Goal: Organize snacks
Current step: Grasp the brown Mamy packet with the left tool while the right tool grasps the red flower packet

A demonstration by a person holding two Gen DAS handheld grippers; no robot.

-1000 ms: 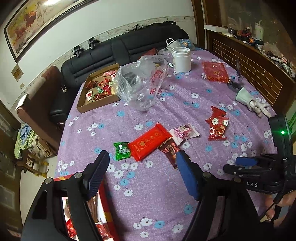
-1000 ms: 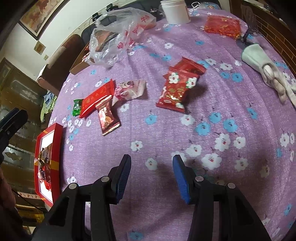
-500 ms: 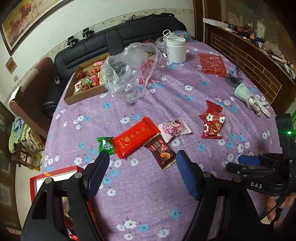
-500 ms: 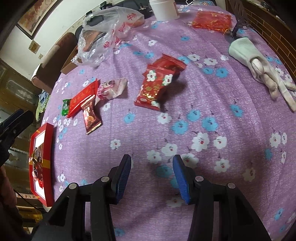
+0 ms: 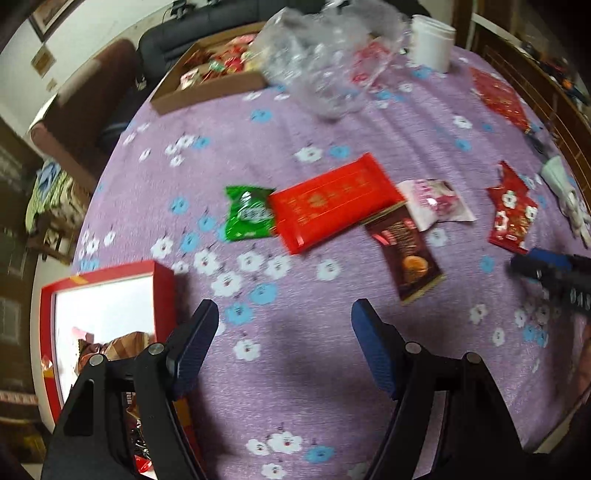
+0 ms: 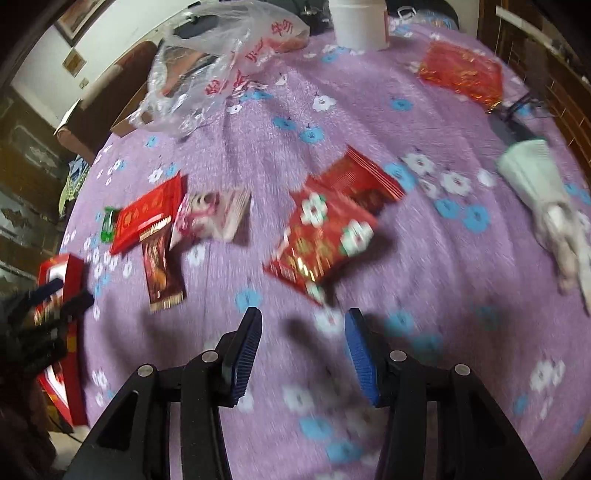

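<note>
Left hand-held gripper (image 5: 284, 325) hangs over the counter (image 5: 332, 387) w/ jaws wide, nothing btwn them, only purple flowered cloth below. Right hand-held gripper (image 6: 303, 334) also empty, jaws at a narrower gap, above bare cloth.

Left wrist view, snacks at approx 12 o'clock of the left jaws: green packet (image 5: 249, 214) touching the long red packet (image 5: 334, 201), whose right end overlaps the brown packet (image 5: 406, 251); pink-white packet (image 5: 434, 203) just beside that at 1 o'clock. Red floral packet (image 5: 511, 214) further off at 2 o'clock. Red box (image 5: 107, 295) at 9 o'clock, at the counter edge, some wrappers inside.

Right wrist view: red floral packet sits just past the jaw tips at 12 o'clock, lying on another red packet (image 6: 364, 177). Far side: cardboard tray (image 5: 207, 85) w/ snacks, clear plastic bag (image 6: 221, 66), white tub (image 6: 358, 26), white glove (image 6: 543, 199) at 2 o'clock. Both views motion-blurred.
</note>
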